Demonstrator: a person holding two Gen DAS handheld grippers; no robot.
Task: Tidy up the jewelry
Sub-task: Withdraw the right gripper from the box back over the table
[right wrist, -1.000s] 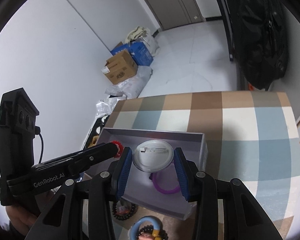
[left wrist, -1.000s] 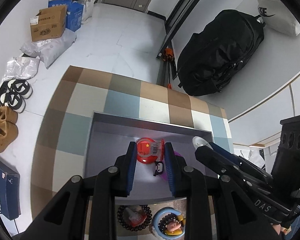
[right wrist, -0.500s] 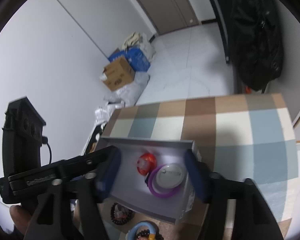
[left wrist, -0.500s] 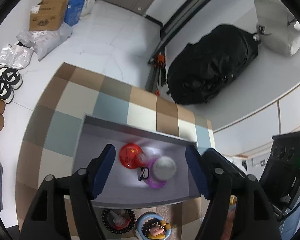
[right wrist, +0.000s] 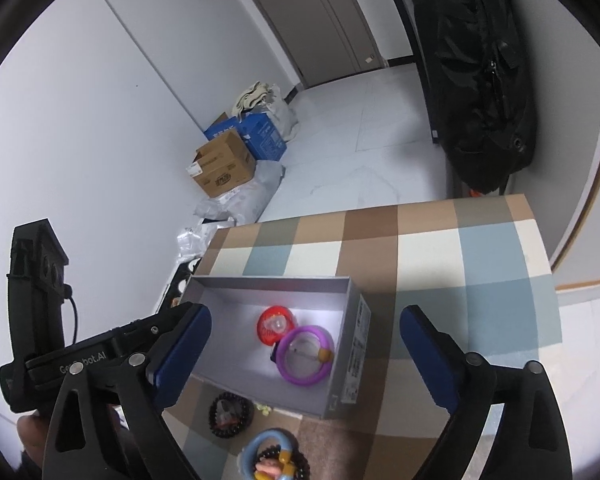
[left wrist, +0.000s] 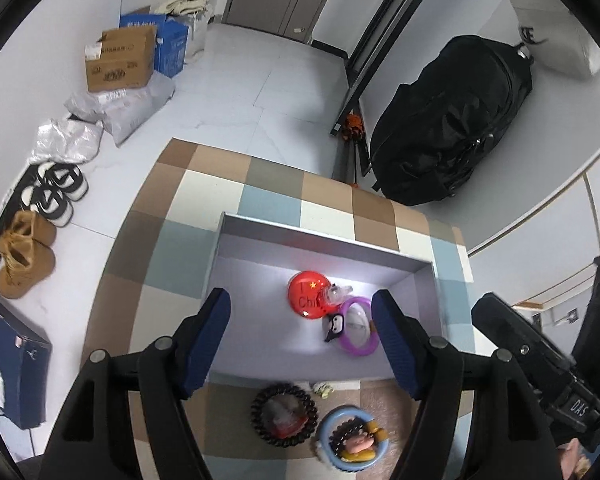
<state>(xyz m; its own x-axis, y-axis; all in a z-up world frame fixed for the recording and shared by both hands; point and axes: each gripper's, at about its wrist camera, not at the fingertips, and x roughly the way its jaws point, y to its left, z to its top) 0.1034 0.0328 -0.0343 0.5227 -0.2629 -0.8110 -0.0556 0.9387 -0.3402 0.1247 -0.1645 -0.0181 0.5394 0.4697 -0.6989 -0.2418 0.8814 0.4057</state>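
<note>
While both tongs point(left wrist: 300, 320) point(right wrist: 304, 344) gape empty, only left view shows shoes point(left wrist: 54, 192), right view box label point(right wrist: 358, 356).

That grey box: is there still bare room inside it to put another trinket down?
Yes. The grey box has bare floor along its left half and far wall. The right side is crowded: red badge, purple ring and a small penguin charm lie touching.

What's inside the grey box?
The grey cardboard box holds a round red badge, a purple ring bracelet and a small penguin charm. What lies beneath them is hidden.
</note>
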